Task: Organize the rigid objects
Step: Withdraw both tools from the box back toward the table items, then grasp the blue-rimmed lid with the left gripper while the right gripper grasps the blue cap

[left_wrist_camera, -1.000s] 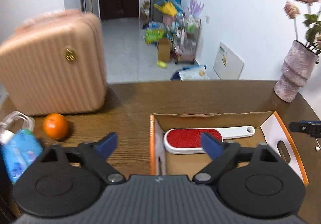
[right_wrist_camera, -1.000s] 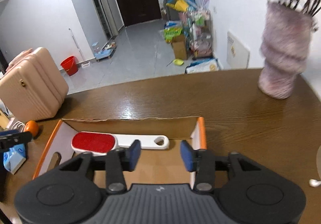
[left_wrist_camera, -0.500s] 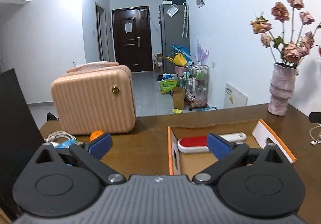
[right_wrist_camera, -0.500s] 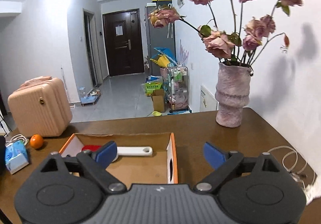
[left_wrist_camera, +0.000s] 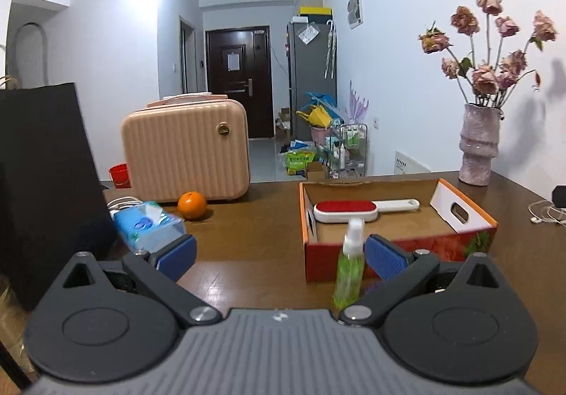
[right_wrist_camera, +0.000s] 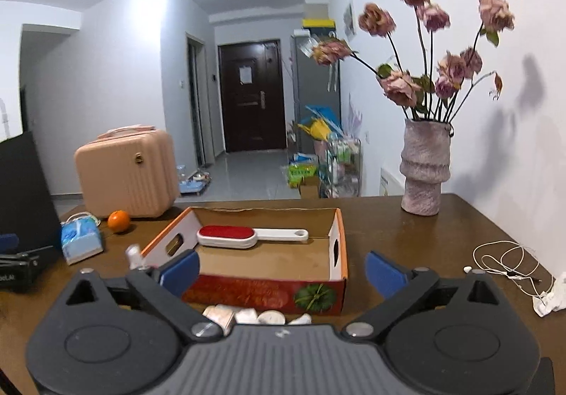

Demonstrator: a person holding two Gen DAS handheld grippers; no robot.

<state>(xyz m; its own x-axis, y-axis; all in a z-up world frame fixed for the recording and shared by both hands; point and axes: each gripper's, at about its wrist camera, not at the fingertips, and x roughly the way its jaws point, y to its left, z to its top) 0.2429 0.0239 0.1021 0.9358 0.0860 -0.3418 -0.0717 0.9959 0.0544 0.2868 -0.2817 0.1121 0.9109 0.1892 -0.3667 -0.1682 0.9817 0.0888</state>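
Cardboard box holds lint brush only; left tongs, right tongs both released, empty.

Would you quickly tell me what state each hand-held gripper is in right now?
Left hand-held gripper: open, holding nothing.
Right hand-held gripper: open, holding nothing; its jaws have just been opening.

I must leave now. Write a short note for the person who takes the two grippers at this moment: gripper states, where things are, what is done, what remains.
Left gripper: open, holds nothing.
Right gripper: jaws just opened wide, nothing between them.
Lint brush already lies in the cardboard box.
Green spray bottle stands on the table in front of the box, beside the left gripper's right finger.
Small pale items lie in front of the box.
Left: probably box these.
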